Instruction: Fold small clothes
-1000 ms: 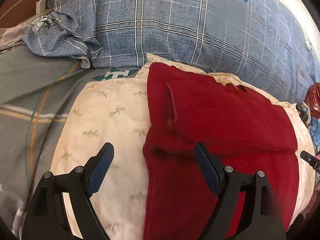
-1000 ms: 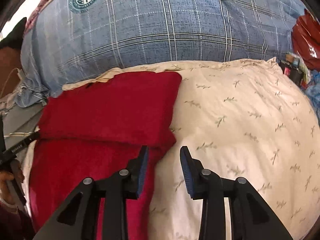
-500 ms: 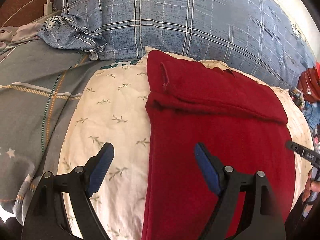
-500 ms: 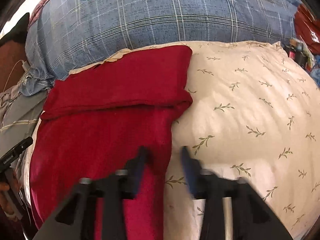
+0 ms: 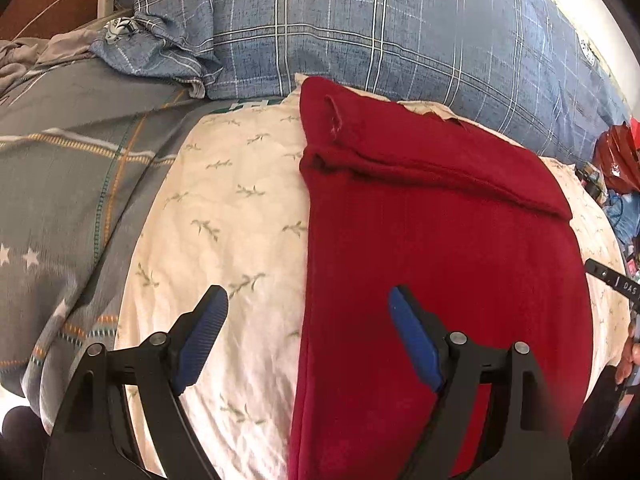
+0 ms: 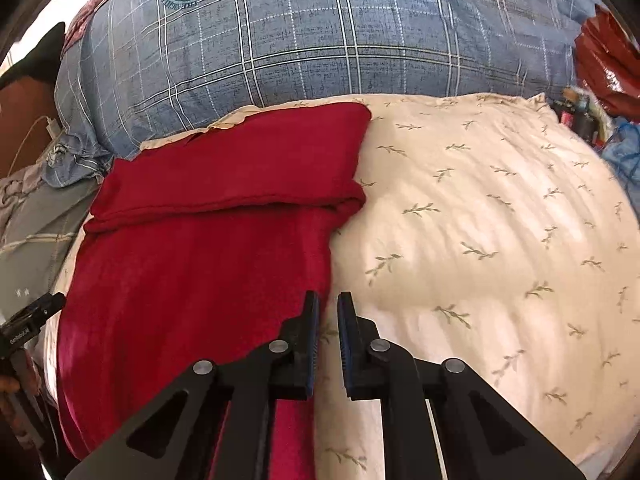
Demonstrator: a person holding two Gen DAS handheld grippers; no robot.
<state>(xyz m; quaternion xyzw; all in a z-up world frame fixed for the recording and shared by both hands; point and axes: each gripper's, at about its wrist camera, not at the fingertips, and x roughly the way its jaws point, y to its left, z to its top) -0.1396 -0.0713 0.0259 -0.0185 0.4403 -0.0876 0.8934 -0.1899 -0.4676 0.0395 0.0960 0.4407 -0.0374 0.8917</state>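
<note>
Red cloth point(image 5: 440, 248) lies spread flat on a cream pillow point(image 5: 232, 216) printed with small leafy sprigs, its far end folded back over itself into a thick band. Behind the pillow sits a blue checked pillow point(image 5: 340, 28) with a round badge, and to the left a grey blanket point(image 5: 68, 184) with stars and stripes.

The left gripper point(image 5: 308, 316) hangs over the near left edge of the cloth with its jaws wide; one blue pad is above the bare pillow, the other above the red fabric, and nothing is held between them.

The right gripper point(image 6: 328, 320) sits at the right edge of the cloth point(image 6: 192, 280), jaws drawn in to a narrow slit. Whether the fabric's edge is pinched between them cannot be told. A white charger point(image 5: 106, 0) lies at the far left.
</note>
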